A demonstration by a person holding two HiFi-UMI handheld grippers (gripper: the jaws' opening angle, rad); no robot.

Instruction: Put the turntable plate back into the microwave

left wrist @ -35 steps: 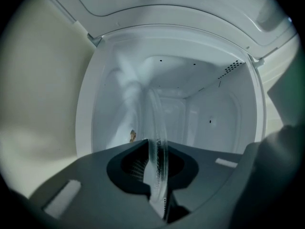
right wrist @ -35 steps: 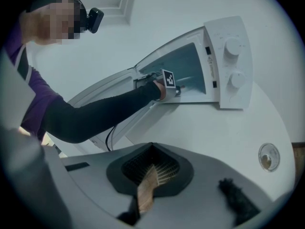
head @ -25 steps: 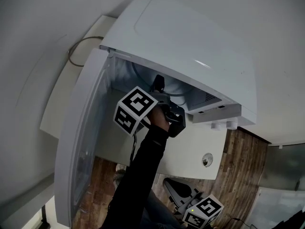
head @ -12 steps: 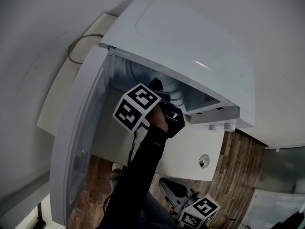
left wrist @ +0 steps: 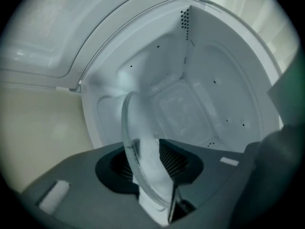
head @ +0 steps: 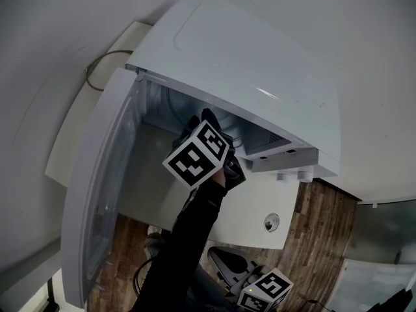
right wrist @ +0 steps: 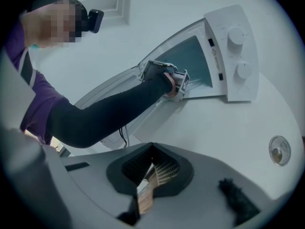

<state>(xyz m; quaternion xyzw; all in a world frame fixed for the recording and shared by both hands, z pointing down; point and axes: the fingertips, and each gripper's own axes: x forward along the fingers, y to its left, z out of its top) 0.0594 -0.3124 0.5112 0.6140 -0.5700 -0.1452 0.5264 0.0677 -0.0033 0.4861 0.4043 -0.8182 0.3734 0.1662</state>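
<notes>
The clear glass turntable plate stands edge-on between the jaws of my left gripper, deep inside the white microwave cavity. The jaws are opening, and a dark slit shows between the plate and one pad. In the head view the left gripper reaches through the doorway of the microwave, its fingertips hidden inside. My right gripper hangs low in front of the counter, shut and empty. The right gripper view also catches the left gripper at the doorway.
The microwave door swings wide open on the left, and the control panel with two knobs is on the right. A small round metal fitting sits in the white counter. A cable runs behind. Wood floor lies below.
The left gripper has rolled about its own axis, so its marker cube now faces differently, and it sits slightly deeper in the doorway. The right gripper has stayed where it was.
</notes>
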